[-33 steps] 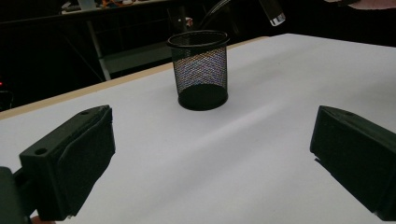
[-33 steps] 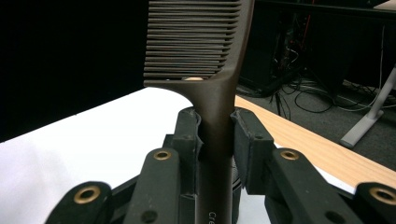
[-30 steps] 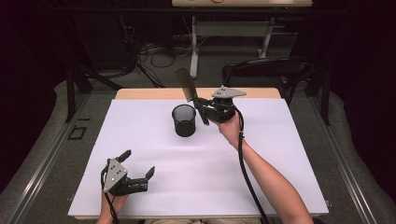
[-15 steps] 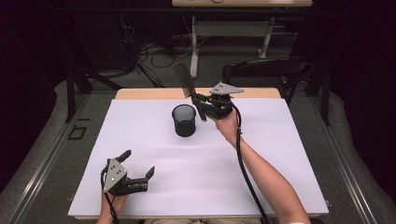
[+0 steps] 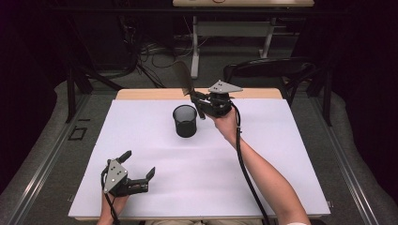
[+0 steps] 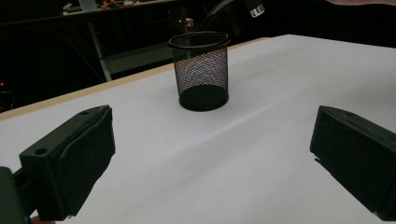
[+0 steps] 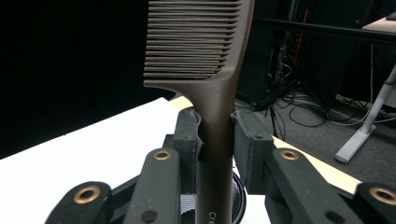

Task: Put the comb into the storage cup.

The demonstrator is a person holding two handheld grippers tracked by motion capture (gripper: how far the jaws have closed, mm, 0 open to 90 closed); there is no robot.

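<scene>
Right claw (image 7: 215, 140) is pinching the brown comb (image 7: 205, 70) by its handle, teeth end up, just above the mesh cup (image 5: 185, 121) on the tabletop (image 5: 281, 140). Comb is looking light, stiff and smooth; the handle seems the best grip. Left claw (image 5: 139, 169) is resting spread, holding nothing.

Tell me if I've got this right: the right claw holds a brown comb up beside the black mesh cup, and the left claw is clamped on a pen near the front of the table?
Not quite. The left claw holds nothing: the left gripper view shows its jaws wide apart over bare white table. The rest stands: the right claw grips the brown comb beside the black mesh cup.
</scene>
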